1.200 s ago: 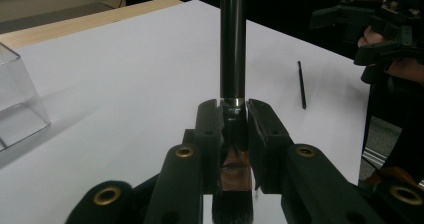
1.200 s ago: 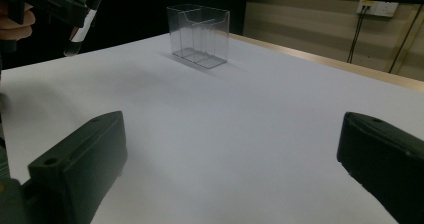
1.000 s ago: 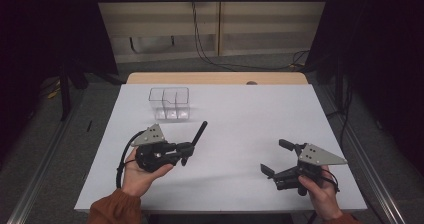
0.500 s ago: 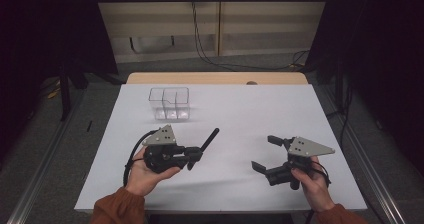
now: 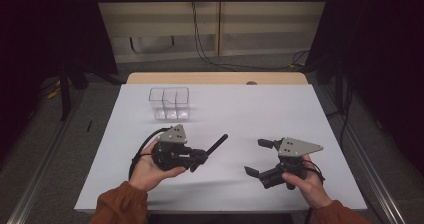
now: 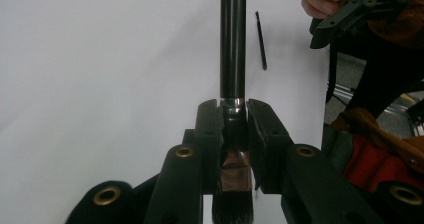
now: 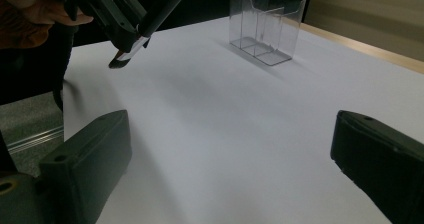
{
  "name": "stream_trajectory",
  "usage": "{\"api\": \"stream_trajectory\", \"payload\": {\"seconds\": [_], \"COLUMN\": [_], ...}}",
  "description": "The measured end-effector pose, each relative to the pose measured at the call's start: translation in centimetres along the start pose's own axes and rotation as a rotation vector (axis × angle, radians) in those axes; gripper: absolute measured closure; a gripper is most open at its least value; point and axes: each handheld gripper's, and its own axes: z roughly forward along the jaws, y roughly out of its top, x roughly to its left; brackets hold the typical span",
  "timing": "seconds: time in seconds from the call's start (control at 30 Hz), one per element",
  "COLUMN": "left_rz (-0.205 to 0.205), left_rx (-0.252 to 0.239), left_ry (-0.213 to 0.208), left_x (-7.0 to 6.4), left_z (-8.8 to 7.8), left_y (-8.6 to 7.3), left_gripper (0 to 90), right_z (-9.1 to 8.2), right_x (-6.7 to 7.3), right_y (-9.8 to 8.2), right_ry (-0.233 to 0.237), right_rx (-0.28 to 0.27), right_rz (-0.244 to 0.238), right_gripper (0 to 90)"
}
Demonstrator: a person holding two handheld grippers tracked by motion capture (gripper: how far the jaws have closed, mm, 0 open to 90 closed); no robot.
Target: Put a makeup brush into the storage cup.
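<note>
My left gripper (image 5: 197,156) is shut on a black-handled brush (image 5: 216,144). Its handle points up and to the right, toward the table's middle. In the left gripper view the jaws pinch the brush (image 6: 233,44) at its metal ferrule, with dark bristles below my gripper (image 6: 234,129). My right gripper (image 5: 257,157) hovers at the front right, open, with nothing between its jaws. The right gripper view looks past my open gripper (image 7: 232,164) to the brush (image 7: 160,9) in the left gripper (image 7: 120,24) at the upper left. A clear compartmented holder (image 5: 170,103) stands at the back left.
A white sheet (image 5: 240,114) covers the table, with a wooden edge (image 5: 215,78) along the back. The clear holder (image 7: 265,24) stands upright, with nothing visible inside. A thin black stick (image 6: 260,39) lies on the sheet near the right hand. Dark floor and rails flank the table.
Both hands have drifted toward the table's middle: the left with the brush to the right, the right to the left. The brush handle leans further right.
</note>
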Motion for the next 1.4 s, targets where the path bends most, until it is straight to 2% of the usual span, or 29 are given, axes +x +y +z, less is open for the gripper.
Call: {"api": "stream_trajectory", "payload": {"seconds": [0.1, 0.17, 0.3, 0.4, 0.43, 0.53, 0.67, 0.77, 0.8, 1.0, 1.13, 1.4], "left_rz": [0.007, 0.006, 0.004, 0.015, 0.029, 0.044, 0.067, 0.071, 0.066, 0.089, 0.092, 0.123], "left_rx": [0.036, 0.050, 0.080, 0.113, 0.130, 0.138, 0.184, 0.211, 0.217, 0.290, 0.312, 0.359], "left_ry": [-0.001, -0.002, 0.008, 0.010, 0.013, 0.004, 0.000, -0.004, -0.003, -0.019, -0.030, -0.034], "left_x": [0.2, 0.3, 0.3, 0.4, 0.4, 0.5, 0.5, 0.5, 0.4, 0.1, -0.2, -0.5], "left_z": [0.2, 0.3, 0.3, 0.3, 0.2, -0.1, -0.1, 0.2, 0.3, 1.3, 1.9, 2.3], "left_y": [0.1, 0.2, 0.4, 0.6, 0.7, 1.0, 1.2, 1.2, 1.2, 1.1, 1.2, 2.0], "left_gripper": [76.5, 76.5, 76.5, 76.5, 76.5, 76.5, 76.5, 76.5, 76.5, 76.5, 76.5, 76.5], "right_z": [0.3, 0.4, 0.7, 1.1, 1.2, 1.6, 2.2, 2.6, 2.7, 3.3, 3.7, 4.9], "right_x": [0.0, -0.1, -0.2, -0.4, -0.4, -0.7, -0.9, -0.9, -0.9, -1.0, -1.1, -0.9], "right_y": [0.2, 0.4, 0.9, 1.5, 1.7, 2.1, 2.6, 2.9, 3.0, 3.6, 4.1, 5.0], "right_ry": [0.021, 0.050, 0.090, 0.102, 0.105, 0.123, 0.155, 0.229, 0.235, 0.260, 0.275, 0.316], "right_rx": [0.029, 0.081, 0.127, 0.222, 0.241, 0.295, 0.335, 0.385, 0.397, 0.440, 0.469, 0.580], "right_rz": [-0.006, -0.019, -0.020, -0.033, -0.040, -0.044, -0.059, -0.049, -0.049, -0.079, -0.100, -0.136], "right_gripper": [3.1, 3.5, 3.7, 3.7, 3.8, 3.8, 3.9, 4.0, 4.0, 3.9, 3.9, 5.7]}}
